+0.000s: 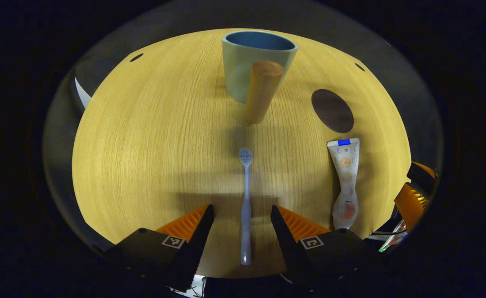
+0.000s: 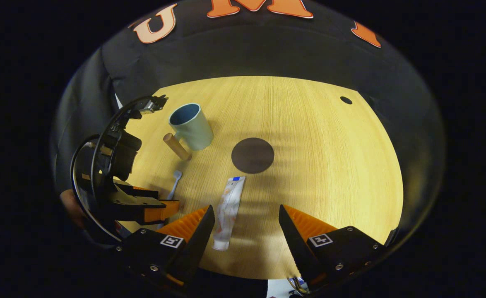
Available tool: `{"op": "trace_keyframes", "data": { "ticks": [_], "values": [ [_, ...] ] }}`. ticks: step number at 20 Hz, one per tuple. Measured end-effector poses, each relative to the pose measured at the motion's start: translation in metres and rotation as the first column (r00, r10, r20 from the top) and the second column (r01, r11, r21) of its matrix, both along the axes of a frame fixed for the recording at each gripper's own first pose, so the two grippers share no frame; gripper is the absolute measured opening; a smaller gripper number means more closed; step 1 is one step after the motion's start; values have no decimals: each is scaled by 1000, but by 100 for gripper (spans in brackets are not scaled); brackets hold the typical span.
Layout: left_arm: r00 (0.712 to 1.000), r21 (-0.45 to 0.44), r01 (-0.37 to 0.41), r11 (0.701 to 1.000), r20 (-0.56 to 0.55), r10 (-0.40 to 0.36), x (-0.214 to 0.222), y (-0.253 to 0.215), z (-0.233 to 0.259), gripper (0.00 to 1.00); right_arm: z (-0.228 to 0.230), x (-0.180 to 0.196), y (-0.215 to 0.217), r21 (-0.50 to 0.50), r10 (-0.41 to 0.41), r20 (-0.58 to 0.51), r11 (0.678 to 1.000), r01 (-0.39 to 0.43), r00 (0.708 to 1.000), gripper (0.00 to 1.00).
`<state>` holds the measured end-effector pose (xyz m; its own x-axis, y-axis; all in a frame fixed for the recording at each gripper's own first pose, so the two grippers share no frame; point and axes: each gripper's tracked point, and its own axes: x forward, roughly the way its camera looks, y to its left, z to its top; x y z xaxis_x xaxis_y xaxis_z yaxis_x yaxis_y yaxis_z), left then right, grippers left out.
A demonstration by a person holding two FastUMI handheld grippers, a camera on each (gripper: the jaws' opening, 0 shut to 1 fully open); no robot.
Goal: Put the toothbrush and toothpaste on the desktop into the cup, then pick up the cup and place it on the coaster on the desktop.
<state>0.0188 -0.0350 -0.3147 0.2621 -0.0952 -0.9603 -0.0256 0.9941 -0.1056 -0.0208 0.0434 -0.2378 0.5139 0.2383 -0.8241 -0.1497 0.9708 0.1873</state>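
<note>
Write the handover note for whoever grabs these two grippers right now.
Left gripper: open, fingers either side of the toothbrush, not closed on it.
Right gripper: open, over the toothpaste, which lies nearer its left finger.
Cup: upright on the desktop, wooden handle toward the grippers, nothing seen in it.
Coaster: bare, right of the cup.
Done: nothing.
Left: grasp both items, drop them in the cup, move cup onto coaster.

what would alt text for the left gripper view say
An open left gripper hangs over a wooden table with a toothbrush lying between its fingers. Farther off stands a pale green cup with a wooden handle; a dark round coaster and a toothpaste tube lie to the right.
</note>
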Motion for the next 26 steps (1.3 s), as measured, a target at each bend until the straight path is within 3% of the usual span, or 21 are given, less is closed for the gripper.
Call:
{"op": "trace_keyframes", "data": {
  "ticks": [3, 4, 5, 6, 8, 15, 23, 26],
  "values": [
    [1000, 17, 29, 999, 1, -29, 39, -8, 7, 73, -3, -2, 0, 3, 11, -19, 1000, -11, 1000, 94],
    [999, 16, 37, 999, 2, -37, 52, -12, 11, 62, -4, -2, 0, 5, 15, -24, 1000, -15, 1000, 94],
    [999, 27, 38, 999, 2, -39, 26, -16, 5, 46, -5, -3, 1, 4, 20, -29, 1000, -20, 999, 94],
    [999, 28, 41, 999, -1, -41, 36, -35, 6, 29, -4, -3, 1, 3, 24, -32, 1000, -24, 999, 94],
    [999, 37, 48, 998, -15, -48, 39, -36, 10, 11, -3, -5, 3, 6, 38, -40, 999, -37, 998, 94],
    [999, 2, 42, 999, 20, -42, 34, 1, 25, 7, -23, -2, 12, -8, 87, -70, 996, -88, 994, 93],
    [995, -31, 23, 999, 102, -19, 32, 26, 66, 7, -35, -3, 24, -18, 103, -117, 994, -106, 988, 70],
    [990, -37, 12, 999, 143, -7, 39, 38, 86, 7, -43, -1, 31, -44, 103, -126, 993, -109, 987, 66]
  ]
}}
